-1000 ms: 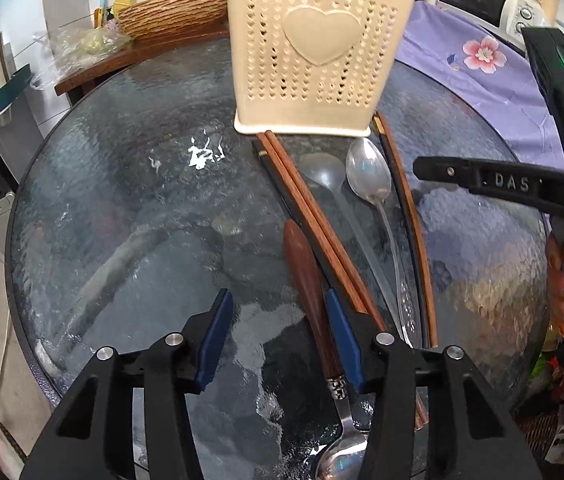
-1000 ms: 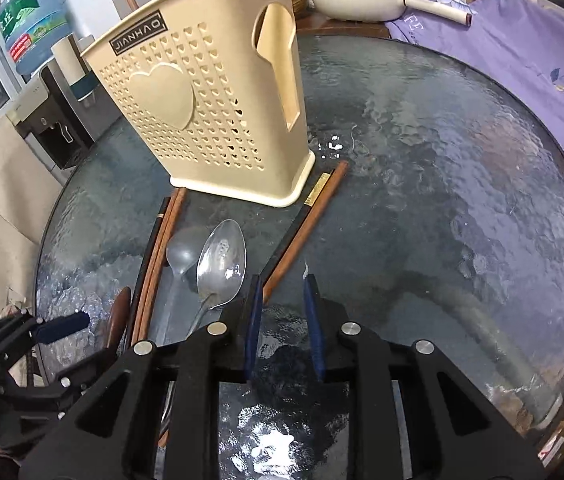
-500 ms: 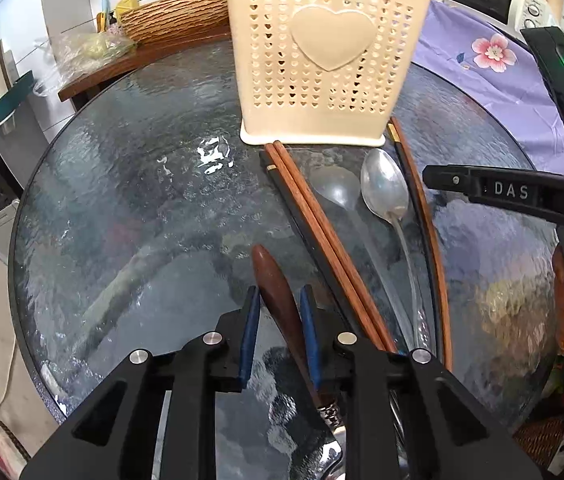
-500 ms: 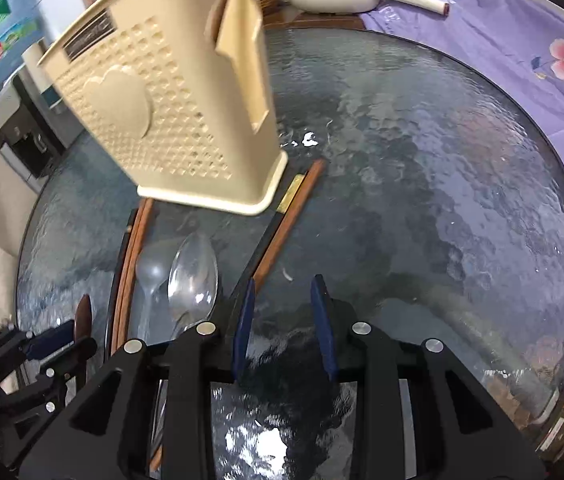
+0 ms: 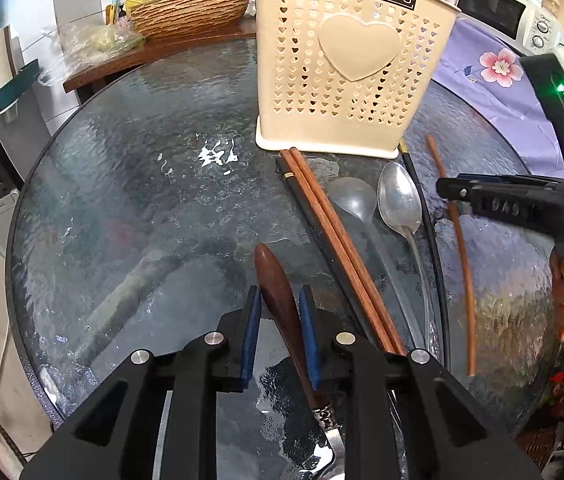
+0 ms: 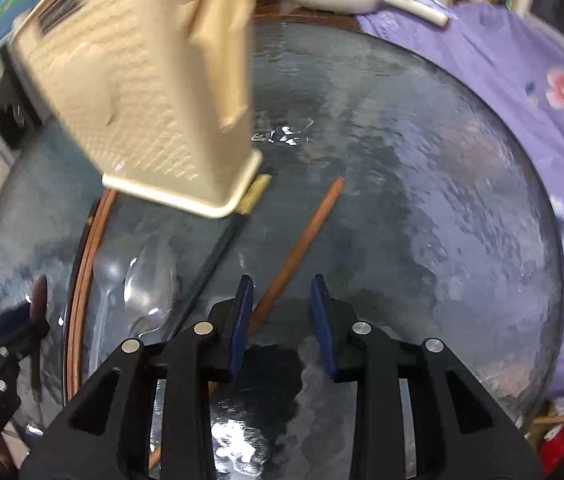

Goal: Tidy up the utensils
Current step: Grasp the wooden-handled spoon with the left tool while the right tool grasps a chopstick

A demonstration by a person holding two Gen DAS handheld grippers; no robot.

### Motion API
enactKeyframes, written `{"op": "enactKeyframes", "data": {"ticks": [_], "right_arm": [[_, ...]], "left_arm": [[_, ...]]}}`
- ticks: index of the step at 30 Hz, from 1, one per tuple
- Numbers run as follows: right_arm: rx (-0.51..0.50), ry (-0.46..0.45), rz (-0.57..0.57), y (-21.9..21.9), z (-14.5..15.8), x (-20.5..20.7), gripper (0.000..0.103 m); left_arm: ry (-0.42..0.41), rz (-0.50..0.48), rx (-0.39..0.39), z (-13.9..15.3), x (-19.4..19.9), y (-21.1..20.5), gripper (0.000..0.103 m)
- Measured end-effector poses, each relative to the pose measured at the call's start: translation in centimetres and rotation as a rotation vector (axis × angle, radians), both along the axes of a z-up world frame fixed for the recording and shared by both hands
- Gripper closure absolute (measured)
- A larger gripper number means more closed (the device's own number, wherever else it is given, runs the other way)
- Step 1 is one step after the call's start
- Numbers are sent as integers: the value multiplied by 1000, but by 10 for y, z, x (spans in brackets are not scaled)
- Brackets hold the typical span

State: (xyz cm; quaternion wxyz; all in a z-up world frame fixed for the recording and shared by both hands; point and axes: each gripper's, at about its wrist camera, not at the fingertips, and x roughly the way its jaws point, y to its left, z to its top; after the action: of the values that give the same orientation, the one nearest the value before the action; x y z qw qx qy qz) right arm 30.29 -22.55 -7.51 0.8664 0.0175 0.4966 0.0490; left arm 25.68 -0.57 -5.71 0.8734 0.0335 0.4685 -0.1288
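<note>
While the cream utensil holder [image 5: 356,76] is standing upright at the far side of the round glass table [image 5: 129,184], its black label is reading "JIANHAO" along the top edge, above a raised heart and rows of heart-shaped holes. "DAS" is showing in raised letters on the right gripper's black body where it is reaching in from the right in the left wrist view.

Counting the utensils lying on the glass in front of the holder: two reddish-brown chopsticks [image 5: 334,236] side by side with one black chopstick [image 5: 314,232] just left of them, one clear plastic spoon [image 5: 352,202], one metal spoon [image 5: 398,204], another black chopstick [image 5: 426,216] with a gold end touching the holder's base, one single brown chopstick [image 5: 460,240] lying apart to the right, and one wooden-handled utensil [image 5: 282,300] nearest the camera.

The left gripper [image 5: 279,308] is clamping its blue pads on that wooden handle, having just been closing on it; the handle's metal collar is showing below the pads.

The right gripper [image 6: 282,304] is standing partly open, its jaws having just been widening; the single brown chopstick [image 6: 302,244] is passing beside its left pad, which is not pressing on it. That view is motion-blurred. A purple flowered cloth [image 6: 522,80] is lying beyond the table.
</note>
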Motion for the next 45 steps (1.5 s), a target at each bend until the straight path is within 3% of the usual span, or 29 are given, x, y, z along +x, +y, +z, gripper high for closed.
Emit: {"op": "enactKeyframes", "data": {"ticks": [13, 22, 27, 45], "right_arm": [[65, 44, -96, -21, 2, 43, 73], [3, 60, -123, -17, 1, 80, 82], [-61, 42, -109, -7, -2, 79, 92], [-99, -54, -122, 3, -4, 41, 96]], "left_arm": [[10, 2, 11, 0, 5, -6, 84], [10, -9, 21, 0, 2, -14, 86], [8, -16, 26, 0, -2, -18, 86], [-38, 4, 52, 0, -9, -20, 87]]}}
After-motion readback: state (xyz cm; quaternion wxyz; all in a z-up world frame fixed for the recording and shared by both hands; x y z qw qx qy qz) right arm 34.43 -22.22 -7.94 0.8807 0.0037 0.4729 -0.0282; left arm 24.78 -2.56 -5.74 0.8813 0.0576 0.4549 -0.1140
